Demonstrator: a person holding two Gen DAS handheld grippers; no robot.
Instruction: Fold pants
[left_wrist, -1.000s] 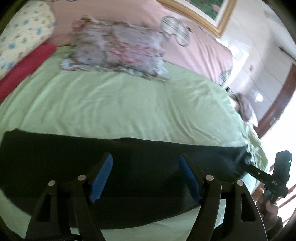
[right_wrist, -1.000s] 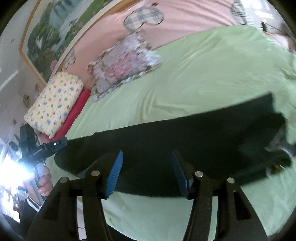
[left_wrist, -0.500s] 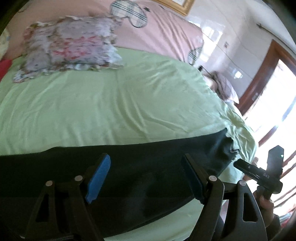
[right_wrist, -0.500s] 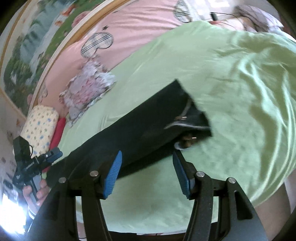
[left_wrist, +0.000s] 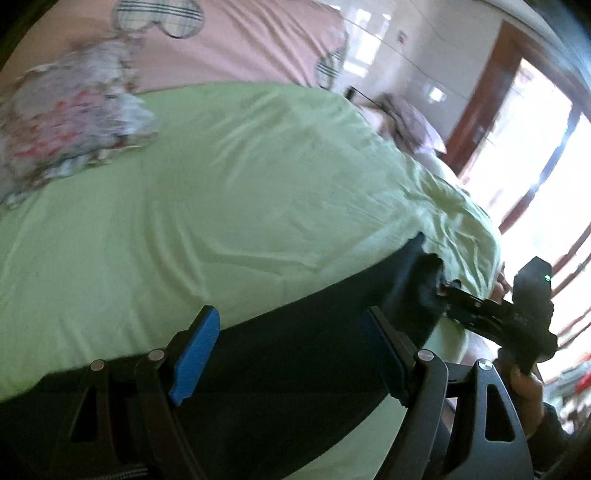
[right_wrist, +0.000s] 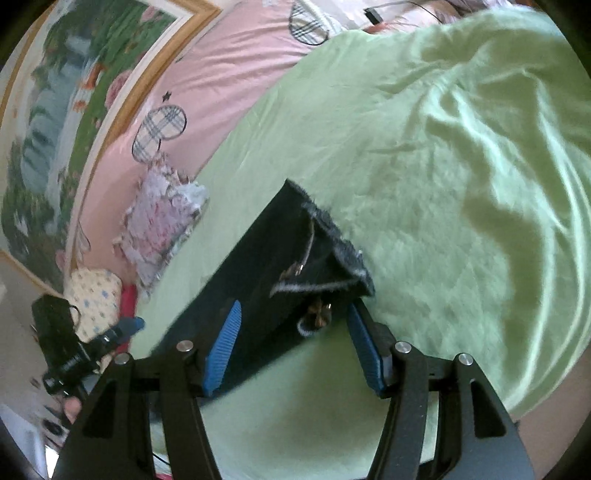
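At the bottom of the left wrist view: left claw (left_wrist: 291, 314) spread wide, blue pads (left_wrist: 194, 354) apart, nothing pinched. Beneath and beyond it, black pants (left_wrist: 332, 314) laid as a long dark band across the lower part of the frame, on the green bed sheet (left_wrist: 221, 184). At the band's right end, the tip of the right claw (left_wrist: 448, 291), close against the frayed edge; contact not clear. Behind that tip, a hand (left_wrist: 524, 387) on the black handle. Small white lettering on that handle, too blurred to read.

At the bottom of the right wrist view: right claw (right_wrist: 293, 308) spread too, 1 blue pad on each side of the pants' near end, neither pressing the cloth. Pants (right_wrist: 266, 251) slanting from the frame's centre down to the lower left, with metal fastenings and a frayed pale hem at the near end. Far lower left, the other tool with white lettering, also unreadable.

Upper left in both views: a floral pillow (left_wrist: 70, 122) on the sheet, against a pink cover (left_wrist: 236, 44) with plaid hearts. Top left of the right wrist view: a gold-framed picture (right_wrist: 74, 92).
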